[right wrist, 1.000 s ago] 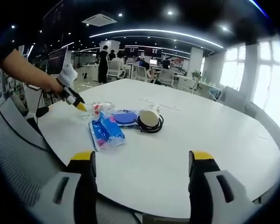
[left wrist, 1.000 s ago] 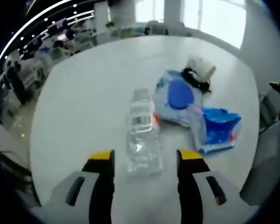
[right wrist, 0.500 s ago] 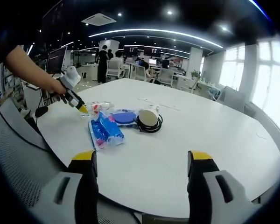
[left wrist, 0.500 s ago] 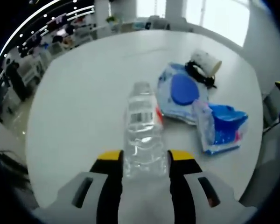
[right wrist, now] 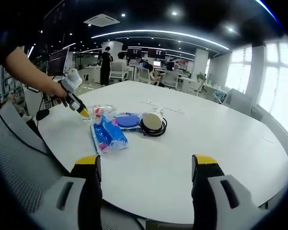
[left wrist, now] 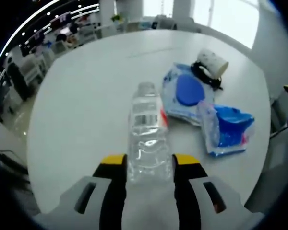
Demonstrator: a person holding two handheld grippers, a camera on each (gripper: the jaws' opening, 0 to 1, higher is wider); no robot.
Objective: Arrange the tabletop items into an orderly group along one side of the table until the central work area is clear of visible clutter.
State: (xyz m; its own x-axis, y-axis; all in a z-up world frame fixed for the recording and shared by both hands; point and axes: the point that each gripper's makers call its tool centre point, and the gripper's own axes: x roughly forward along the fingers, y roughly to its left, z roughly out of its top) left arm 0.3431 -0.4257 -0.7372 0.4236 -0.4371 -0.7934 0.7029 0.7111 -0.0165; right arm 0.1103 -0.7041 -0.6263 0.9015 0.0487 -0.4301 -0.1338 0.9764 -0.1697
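Observation:
My left gripper (left wrist: 148, 162) is shut on a clear plastic bottle (left wrist: 146, 134) lying on the round white table (left wrist: 86, 96); the right gripper view shows that gripper (right wrist: 84, 113) at the bottle (right wrist: 100, 111). Right of the bottle lie a blue-lidded wipes pack (left wrist: 185, 93), a blue tissue packet (left wrist: 225, 132) and a paper cup with a black cable (left wrist: 209, 64). My right gripper (right wrist: 146, 165) is open above the near table edge, well short of the tissue packet (right wrist: 108, 136), the wipes pack (right wrist: 127, 120) and the cup (right wrist: 153, 122).
A mesh office chair (right wrist: 19, 158) stands at the table's near left in the right gripper view, and a person's arm (right wrist: 26, 72) holds the left gripper. Bare white tabletop (right wrist: 206, 129) spreads to the right. Desks, chairs and people fill the office behind.
My left gripper moved forward and closed on the bottle a second ago, then held it with a slight shift. My right gripper stayed open and nearly still.

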